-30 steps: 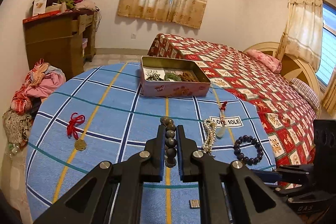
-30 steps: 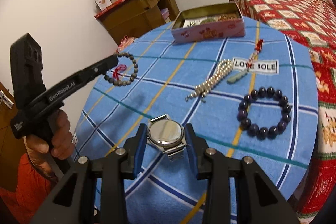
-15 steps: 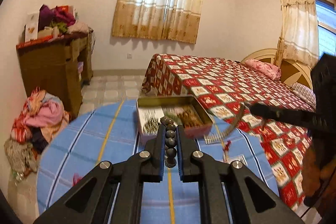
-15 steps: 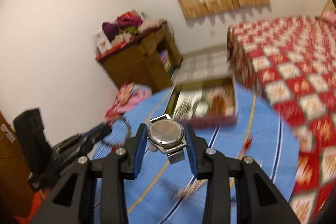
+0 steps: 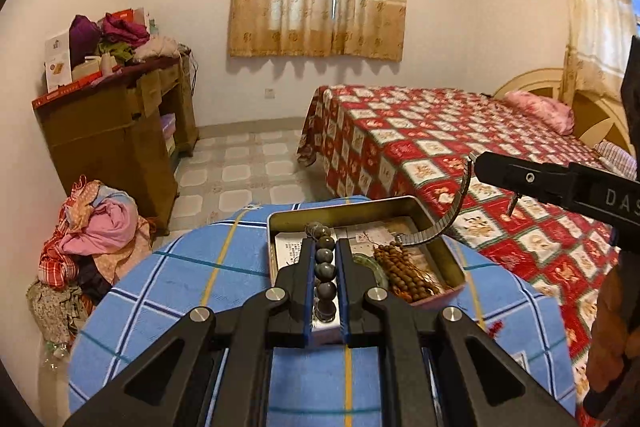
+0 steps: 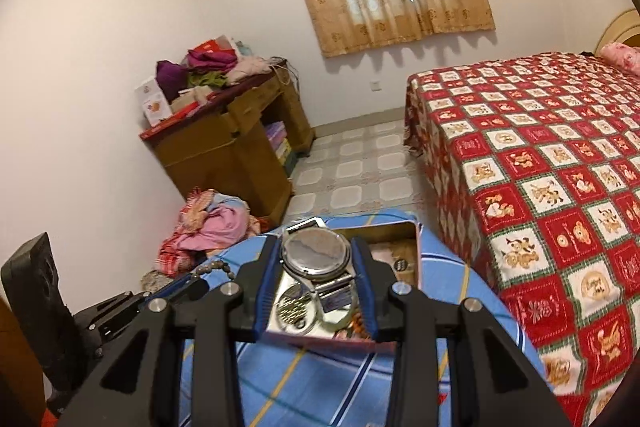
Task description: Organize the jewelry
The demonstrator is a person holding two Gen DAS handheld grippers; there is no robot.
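Left gripper (image 5: 325,259) clenched on bead bracelet (image 5: 325,263), right gripper (image 6: 316,259) grasping watch (image 6: 316,254); both poised over tin (image 5: 438,231), lower centre, probably for dropping in.

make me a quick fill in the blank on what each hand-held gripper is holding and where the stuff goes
The left hand-held gripper is shut on a dark ____ bracelet.
The right hand-held gripper grips a silver ____ by its round case.
Both hover over an open metal ____ on the blue checked tablecloth.

Missing words: bead; watch; tin
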